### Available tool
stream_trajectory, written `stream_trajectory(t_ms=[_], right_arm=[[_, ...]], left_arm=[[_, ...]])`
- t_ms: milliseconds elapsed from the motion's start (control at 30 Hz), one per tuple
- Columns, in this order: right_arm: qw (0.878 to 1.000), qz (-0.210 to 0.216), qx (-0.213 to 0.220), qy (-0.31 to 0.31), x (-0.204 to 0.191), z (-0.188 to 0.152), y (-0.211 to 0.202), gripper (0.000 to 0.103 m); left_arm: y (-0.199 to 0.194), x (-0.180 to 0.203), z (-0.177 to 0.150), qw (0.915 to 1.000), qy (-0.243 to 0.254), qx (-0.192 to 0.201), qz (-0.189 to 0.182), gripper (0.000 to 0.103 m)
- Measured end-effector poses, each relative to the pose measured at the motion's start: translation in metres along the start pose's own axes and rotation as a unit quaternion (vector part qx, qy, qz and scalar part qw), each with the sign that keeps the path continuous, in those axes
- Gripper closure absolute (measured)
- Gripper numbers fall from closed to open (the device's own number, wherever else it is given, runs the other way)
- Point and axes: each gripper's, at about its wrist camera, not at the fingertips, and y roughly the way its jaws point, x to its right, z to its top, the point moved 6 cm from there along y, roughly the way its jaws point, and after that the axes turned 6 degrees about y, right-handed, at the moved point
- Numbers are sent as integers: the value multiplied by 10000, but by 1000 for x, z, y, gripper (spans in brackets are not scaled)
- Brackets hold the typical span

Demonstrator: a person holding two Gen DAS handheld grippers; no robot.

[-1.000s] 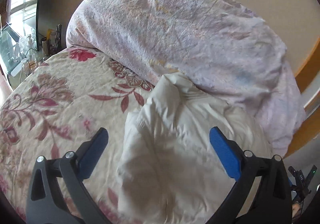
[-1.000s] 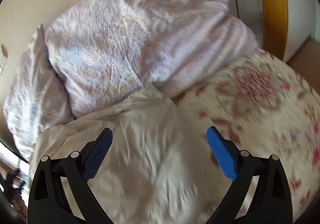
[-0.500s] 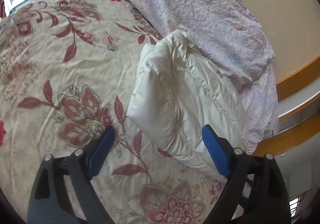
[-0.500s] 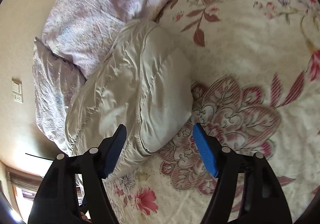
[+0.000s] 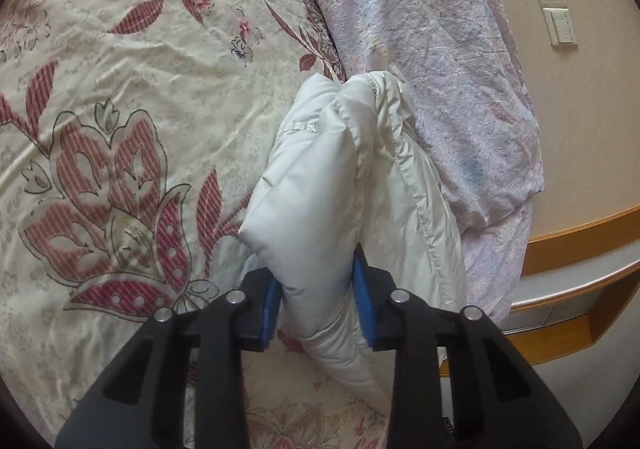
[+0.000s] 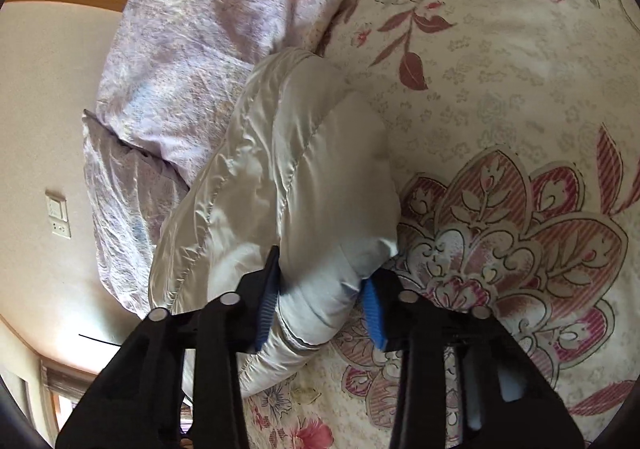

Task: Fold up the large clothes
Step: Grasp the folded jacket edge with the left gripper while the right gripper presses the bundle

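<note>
jacket (image 5: 352,185) lies on bedspread (image 5: 120,89), touching quilt (image 5: 432,49).

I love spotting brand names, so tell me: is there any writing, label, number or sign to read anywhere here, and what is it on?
No readable text in either view.
White puffy jacket: a small pale patch near its top fold, too blurred to read.
Wall socket and switch plates: no lettering that can be made out.
Floral bedspread and lilac duvet: patterns only.
Left tongs and right tongs: no markings visible.

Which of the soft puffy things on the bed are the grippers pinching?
The white puffy jacket. Both the left gripper and the right gripper squeeze it. The lilac duvet behind is bigger, crinkly and untouched.
</note>
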Motion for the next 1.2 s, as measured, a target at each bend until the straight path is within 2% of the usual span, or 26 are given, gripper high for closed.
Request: stream_trajectory(t_ms=[133,333,500,667,833,900,967,1000,1033,1067,1100,1133,1200], right_arm=[[9992,258,177,-230,-15,-3,-13,78],[9961,580,162,-649,-40,-22,-41,80],[9926,682,-131,-997,-40,-60,-63,80],[9876,714,-479,-1311,-22,-113,-86,80],[9823,508,-643,-1682,-4,-154,-106,78],[9788,269,-623,-1933,-1,-161,-112,71],[9729,-118,-407,-2272,-2,-161,-119,51],[9686,-362,-155,-2457,-4,-160,-124,48],[9603,-656,284,-2698,-9,-157,-133,44],[9504,-888,667,-2906,-15,-155,-139,44],[9397,-1082,999,-3085,-22,-154,-144,44],[9303,-1207,1233,-3237,-30,-154,-148,44],[9224,-1101,1193,-3505,-52,-162,-141,44]], left_arm=[[-10,12,3,9998,148,72,-93,82],[-51,22,4,9988,393,251,-138,83],[-103,-2,-9,9990,345,285,-64,83],[-157,-37,-30,9989,221,420,50,83],[-202,-64,-52,9982,-3,604,21,82],[-207,-69,-59,9979,30,634,95,77],[-209,-73,-61,9973,98,703,173,71],[-209,-74,-62,9971,102,725,197,65],[-210,-74,-62,9969,109,751,210,60],[-211,-74,-62,9965,126,799,199,47],[-213,-75,-61,9960,149,850,216,40],[-215,-74,-60,9953,213,912,262,37],[-216,-70,-60,9940,396,974,313,31]])
